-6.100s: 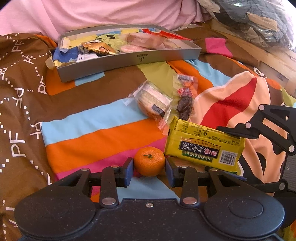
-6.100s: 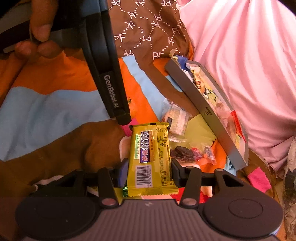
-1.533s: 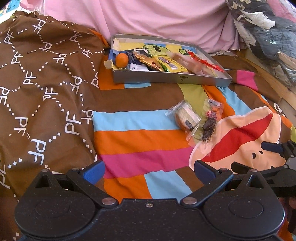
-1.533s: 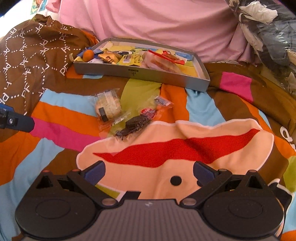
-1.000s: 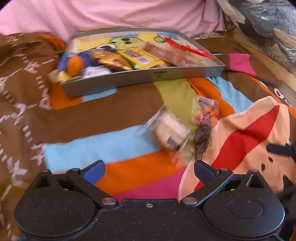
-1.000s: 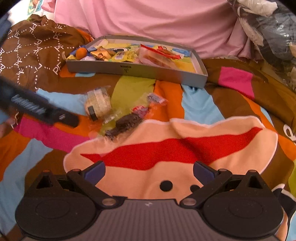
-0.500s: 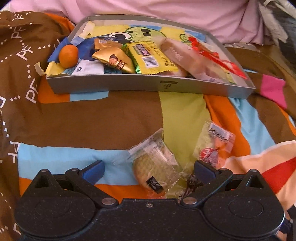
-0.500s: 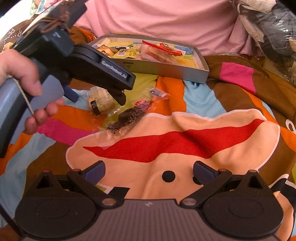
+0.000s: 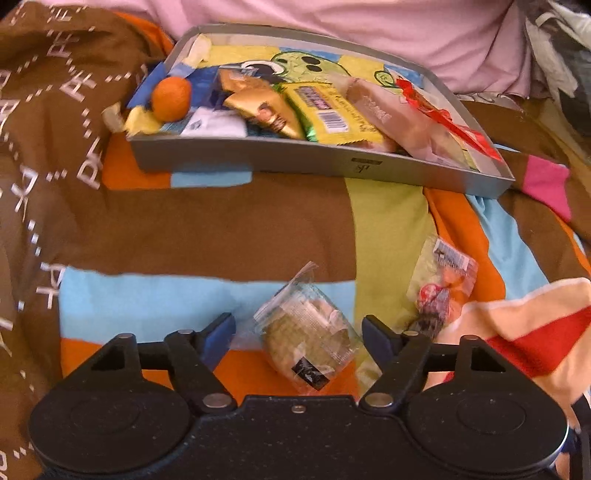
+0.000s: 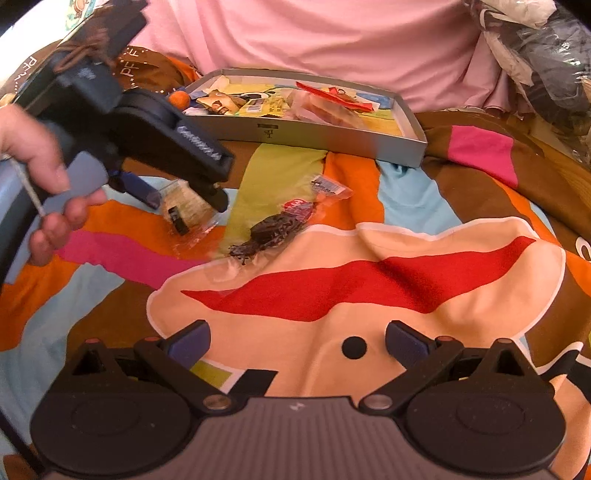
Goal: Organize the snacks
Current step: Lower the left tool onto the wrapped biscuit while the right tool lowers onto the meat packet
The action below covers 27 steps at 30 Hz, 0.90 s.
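A clear-wrapped biscuit packet (image 9: 306, 339) lies on the striped blanket between the fingers of my left gripper (image 9: 298, 334), which is open, and I cannot tell if the pads touch it. The right wrist view shows that left gripper (image 10: 181, 199) angled down over the same packet (image 10: 188, 212), held by a hand (image 10: 48, 177). A packet of dark dried fruit (image 9: 439, 291) (image 10: 280, 225) lies just right of it. The grey tray (image 9: 314, 162) (image 10: 332, 136) behind holds a mandarin (image 9: 171, 99), a yellow packet (image 9: 328, 110) and other snacks. My right gripper (image 10: 297, 343) is open over bare blanket.
Pink fabric (image 9: 369, 26) rises behind the tray. A heap of bags and clothing (image 10: 535, 48) sits at the back right. The blanket (image 10: 369, 280) is soft and folded, with brown patterned folds on the left.
My left gripper has come down and forward over the biscuit packet, and its fingers have narrowed around it. The right gripper has barely moved.
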Each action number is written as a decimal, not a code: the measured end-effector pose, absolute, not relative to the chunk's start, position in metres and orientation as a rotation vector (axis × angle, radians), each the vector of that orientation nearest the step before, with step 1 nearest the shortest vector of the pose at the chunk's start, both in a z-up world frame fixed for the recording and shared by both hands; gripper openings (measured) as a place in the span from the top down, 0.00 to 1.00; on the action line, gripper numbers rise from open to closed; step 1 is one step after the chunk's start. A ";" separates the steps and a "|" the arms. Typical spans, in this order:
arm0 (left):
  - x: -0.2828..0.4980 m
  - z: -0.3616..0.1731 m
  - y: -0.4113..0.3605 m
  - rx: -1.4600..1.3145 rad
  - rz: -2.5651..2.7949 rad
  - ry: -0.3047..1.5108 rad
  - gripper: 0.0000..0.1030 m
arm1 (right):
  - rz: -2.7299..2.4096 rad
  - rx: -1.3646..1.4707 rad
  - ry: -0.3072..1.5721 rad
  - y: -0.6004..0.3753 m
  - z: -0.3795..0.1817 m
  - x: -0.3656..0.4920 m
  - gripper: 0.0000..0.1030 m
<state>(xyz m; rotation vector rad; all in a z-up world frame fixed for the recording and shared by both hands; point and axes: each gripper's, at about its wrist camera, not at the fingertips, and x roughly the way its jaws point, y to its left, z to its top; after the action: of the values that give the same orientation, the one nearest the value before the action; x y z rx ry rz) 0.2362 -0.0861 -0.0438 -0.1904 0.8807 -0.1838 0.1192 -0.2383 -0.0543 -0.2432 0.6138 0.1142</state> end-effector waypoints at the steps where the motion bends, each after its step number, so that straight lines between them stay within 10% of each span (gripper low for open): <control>1: 0.234 -0.045 -0.080 -0.203 -0.195 0.888 0.35 | 0.117 -0.248 0.615 -0.237 -0.055 0.119 0.00; 22: 0.170 -0.055 0.018 -0.150 -0.314 0.936 0.40 | 0.166 -0.133 0.586 -0.222 -0.036 0.174 0.01; 27: 0.166 -0.056 0.016 -0.125 -0.326 0.901 0.40 | 0.142 -0.007 0.660 -0.223 -0.039 0.204 0.14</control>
<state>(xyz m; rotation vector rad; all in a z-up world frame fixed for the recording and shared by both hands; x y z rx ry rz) 0.1658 0.0160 -0.0564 -0.1246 0.9012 -0.3261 0.2041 -0.2233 -0.0386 -0.0069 0.6604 0.1420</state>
